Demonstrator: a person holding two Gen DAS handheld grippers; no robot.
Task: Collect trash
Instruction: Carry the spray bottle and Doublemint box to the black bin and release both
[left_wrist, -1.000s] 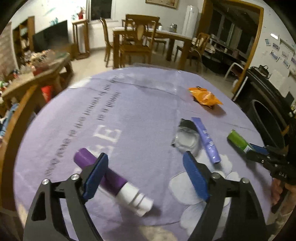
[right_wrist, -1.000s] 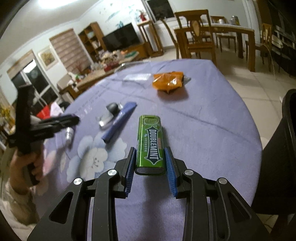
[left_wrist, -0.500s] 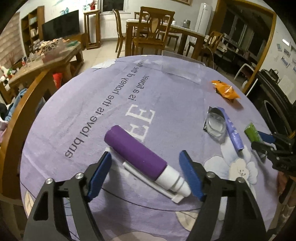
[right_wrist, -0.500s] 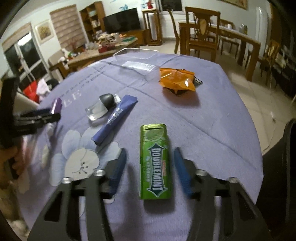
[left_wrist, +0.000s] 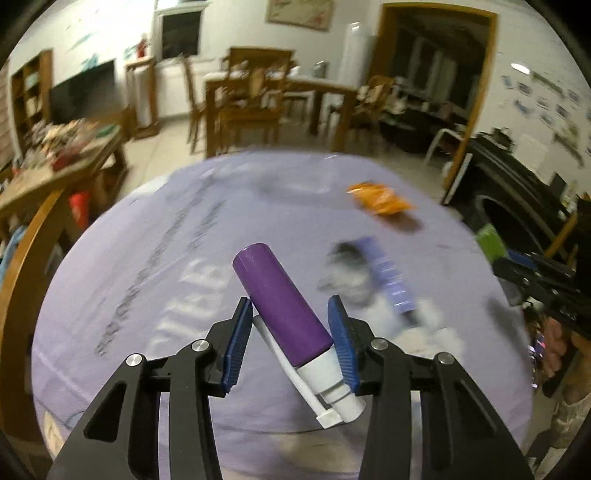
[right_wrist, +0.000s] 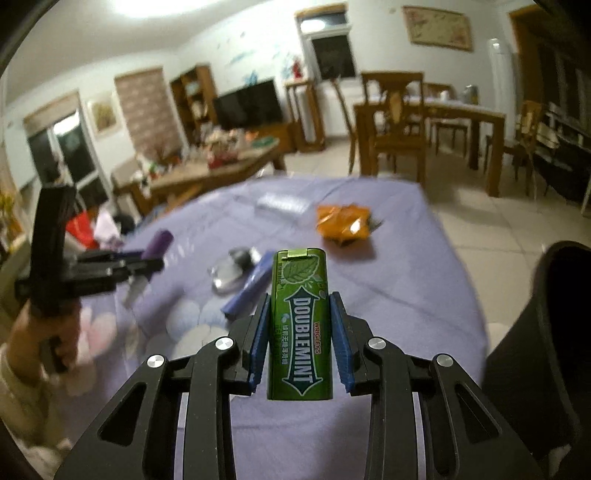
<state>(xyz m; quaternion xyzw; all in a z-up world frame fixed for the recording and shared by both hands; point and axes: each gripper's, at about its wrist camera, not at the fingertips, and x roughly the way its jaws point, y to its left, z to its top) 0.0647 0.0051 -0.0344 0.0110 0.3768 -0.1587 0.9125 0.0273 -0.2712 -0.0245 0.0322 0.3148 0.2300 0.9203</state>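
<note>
Both grippers point forward and downward over a round table (left_wrist: 122, 258) covered with a purple cloth. The left gripper (left_wrist: 291, 332) appears in the right wrist view at the left edge, gripped by a hand (right_wrist: 44, 332) with a pale sleeve below it. The right gripper (right_wrist: 299, 332) appears in the left wrist view at the right edge, blurred, with a green end showing in front of it. Only the right wrist view shows the rim of a black bin (right_wrist: 546, 332) just beside the table on the right. Left on the cloth are an orange wrapper (right_wrist: 343, 223), a blue tube (right_wrist: 251, 288) and a clear lidded item (right_wrist: 229, 273) touching it. The left jaws are closing, about half open, with a purple tube (left_wrist: 280, 302) with a white cap end held slantwise between the pads, clear of the cloth. The right jaws are narrow and clamp a green gum pack (right_wrist: 300, 325) by its long sides, upright between the pads, above the cloth.
</note>
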